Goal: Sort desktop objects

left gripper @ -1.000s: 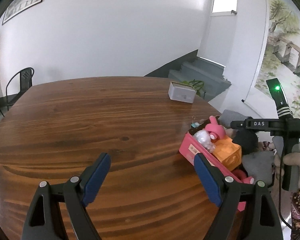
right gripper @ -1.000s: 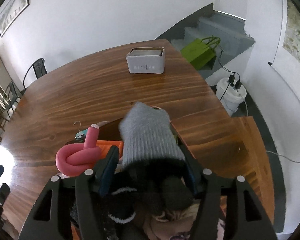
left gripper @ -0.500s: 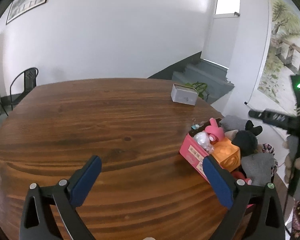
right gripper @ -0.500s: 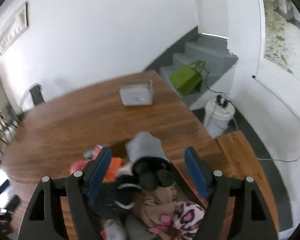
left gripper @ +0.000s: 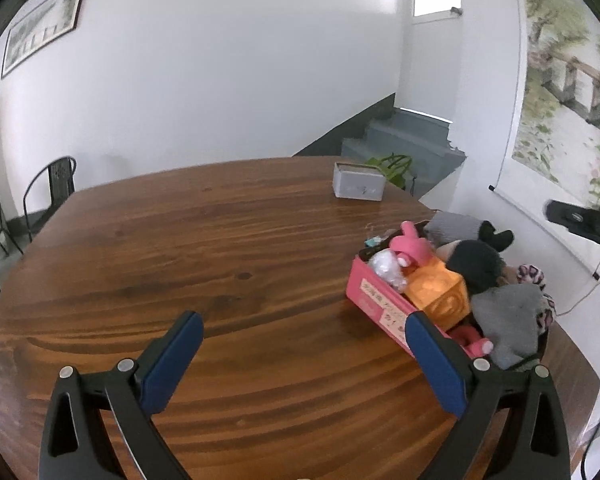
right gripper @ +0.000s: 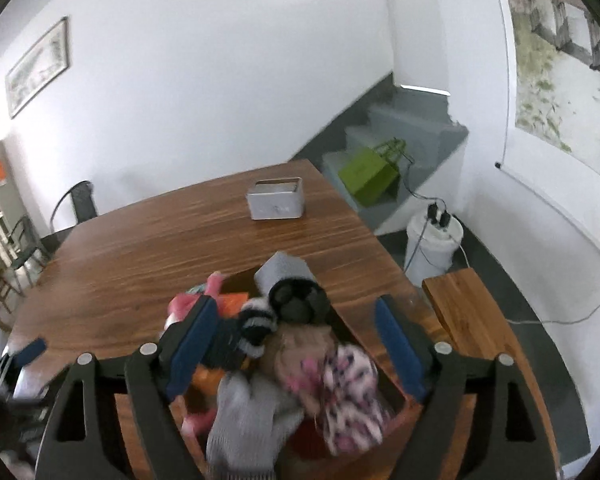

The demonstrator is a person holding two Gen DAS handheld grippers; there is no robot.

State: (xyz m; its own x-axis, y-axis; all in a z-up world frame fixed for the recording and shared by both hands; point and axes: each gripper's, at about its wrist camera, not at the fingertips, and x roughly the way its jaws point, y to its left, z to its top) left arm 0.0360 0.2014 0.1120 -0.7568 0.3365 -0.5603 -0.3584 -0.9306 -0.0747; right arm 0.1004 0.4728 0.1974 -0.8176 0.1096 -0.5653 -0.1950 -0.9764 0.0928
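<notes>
Spanning both views, the wooden table (left gripper: 180,248) looks nearly cleared; its right edge carries the pink box (left gripper: 376,300) heaped with toys and socks. Left hand-held gripper (left gripper: 304,356) gapes empty; right hand-held gripper (right gripper: 296,344) is opening, gripping nothing.

Pink box (left gripper: 374,295), orange cube (left gripper: 438,292), grey sock (left gripper: 508,326), brown table (left gripper: 220,248).

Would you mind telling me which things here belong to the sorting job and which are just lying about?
Job:
- pink box
- orange cube
- pink toy
- grey sock
- spotted cloth

Lying about:
- grey tin
- green bag
- white bucket
- chair
</notes>
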